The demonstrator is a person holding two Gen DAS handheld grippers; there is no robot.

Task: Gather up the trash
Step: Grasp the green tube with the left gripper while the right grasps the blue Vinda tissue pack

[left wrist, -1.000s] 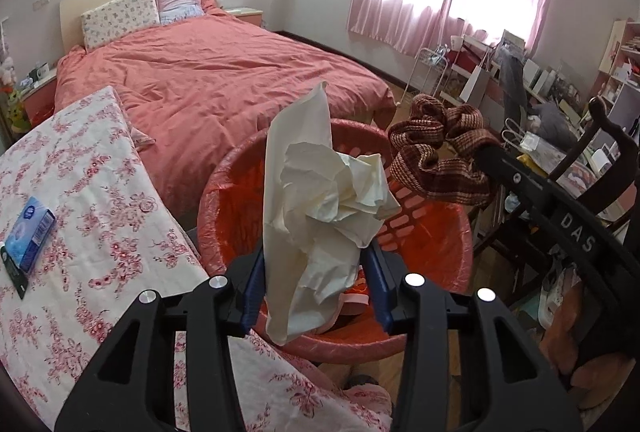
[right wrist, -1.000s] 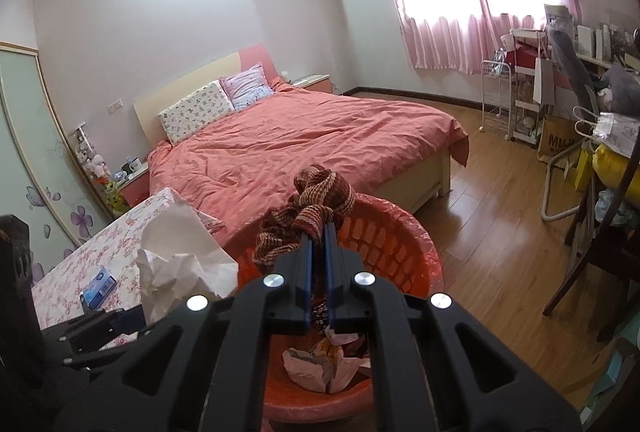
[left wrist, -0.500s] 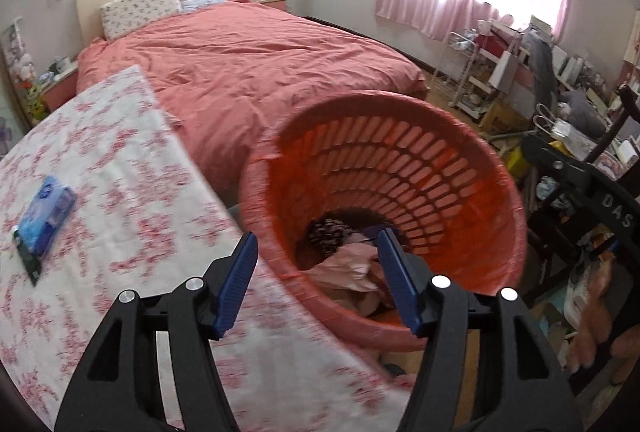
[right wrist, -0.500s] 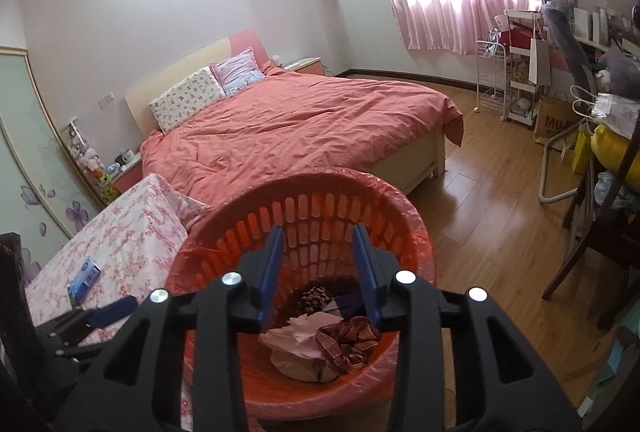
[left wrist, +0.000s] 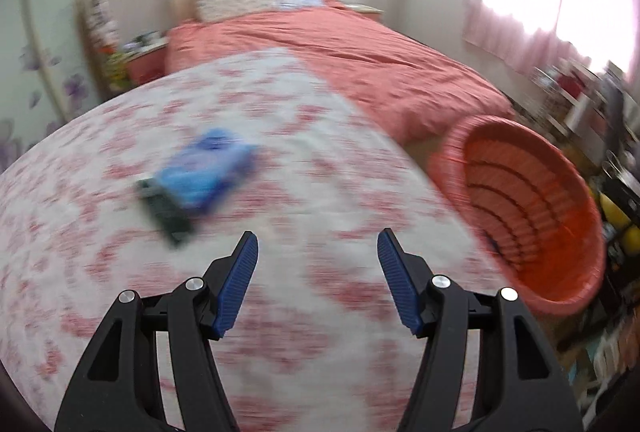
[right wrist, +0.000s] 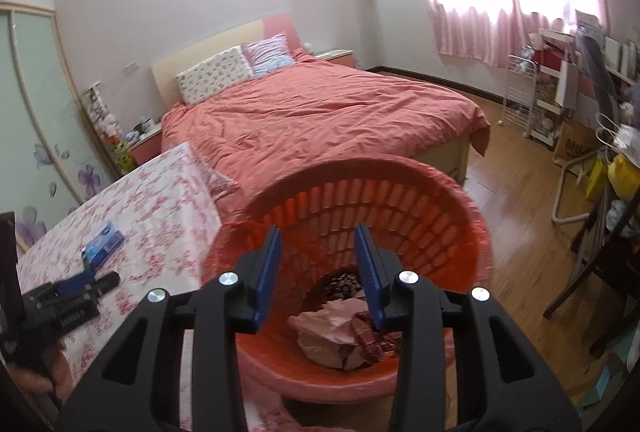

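Observation:
A red slatted basket (right wrist: 400,200) stands on the floor beside the floral-cloth table (right wrist: 160,200); it shows blurred at the right of the left wrist view (left wrist: 532,216). In it lie crumpled tissue (right wrist: 332,324) and a brown plaid scrunchie (right wrist: 370,336). My right gripper (right wrist: 318,264) is open and empty above the basket. My left gripper (left wrist: 318,272) is open and empty over the table (left wrist: 300,152), and it shows at the left of the right wrist view (right wrist: 86,282). A blue packet (left wrist: 204,172) with a dark item under it lies on the cloth ahead-left of the left gripper; it also shows in the right wrist view (right wrist: 102,242).
A bed with a salmon cover (right wrist: 320,116) lies behind the table and basket. A white rack (right wrist: 520,92), shelves and a chair (right wrist: 592,252) crowd the right side on the wood floor (right wrist: 516,200). A wardrobe door (right wrist: 36,120) is at the left.
Both grippers opened and dropped the tissue and the scrunchie into the basket. The left gripper then swung left from the basket to over the table, toward the blue packet. The right stays above the basket.

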